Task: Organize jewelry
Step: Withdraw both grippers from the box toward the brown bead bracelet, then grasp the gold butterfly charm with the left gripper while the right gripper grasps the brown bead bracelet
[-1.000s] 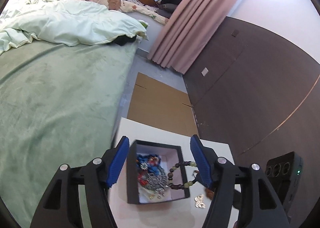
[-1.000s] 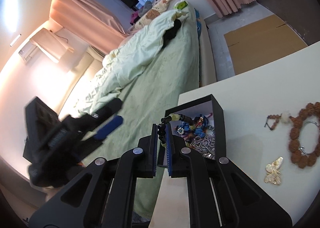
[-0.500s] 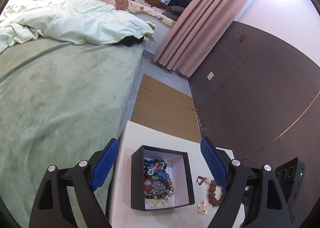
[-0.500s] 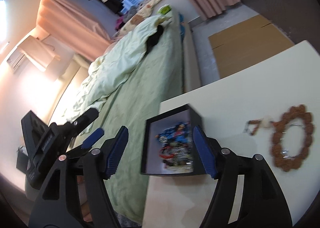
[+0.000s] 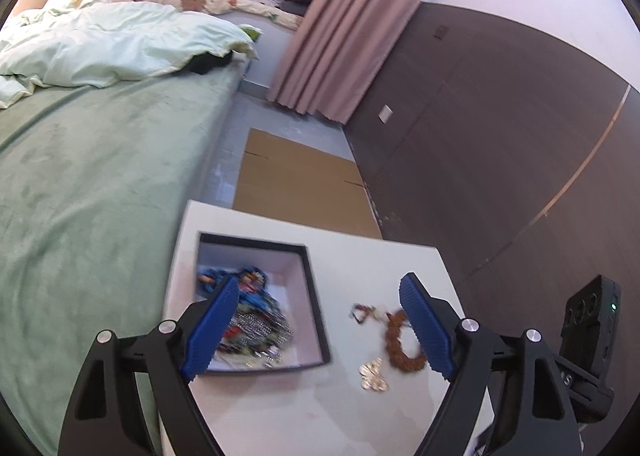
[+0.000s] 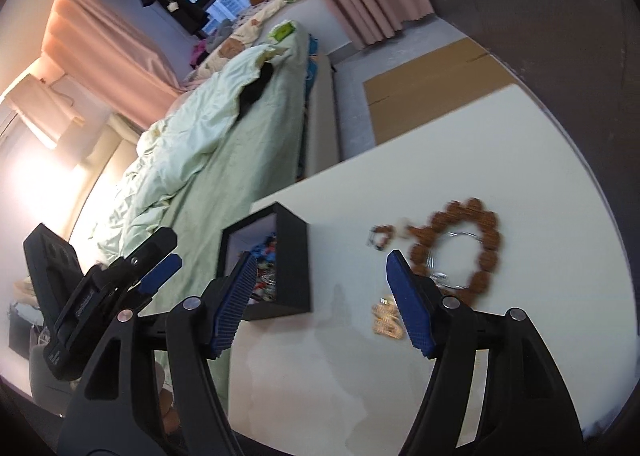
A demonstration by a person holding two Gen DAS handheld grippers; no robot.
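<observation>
Jewelry lies in two places on the white table [image 5: 320, 408]: a tangle of blue, red and silver pieces [image 5: 256, 320] sits inside an open black box [image 5: 316, 320] with a pale lining, and three loose pieces lie on the bare tabletop beside it. The loose ones are a brown beaded bracelet [image 6: 476, 244] made of large knobbly beads with a thin metal ring inside its circle, a small dark beaded strand [image 6: 380, 234] with a pale bead at one end, touching or just beside the bracelet, and a gold butterfly-shaped ornament [image 5: 373, 374] nearer the cameras. The box stands near the table edge that faces the bed [image 5: 88, 191], which carries a green cover and a rumpled pale duvet [image 5: 116, 43].

The left gripper [image 5: 316, 330] hovers above the table with its blue-padded fingers [image 5: 210, 330] spread wide and nothing between them; one finger overlaps the box interior in the left wrist view, the other overlaps the bracelet. The right gripper [image 6: 322, 304] also stands wide apart and empty, its fingers [image 6: 408, 306] framing the box wall on one side and the butterfly ornament on the other. The left gripper's body appears at the left of the right wrist view, beyond the box.

A flattened cardboard sheet [image 5: 296, 183] lies on the floor past the table, next to a dark panelled wall [image 5: 500, 159] and pink curtains [image 5: 336, 27].
</observation>
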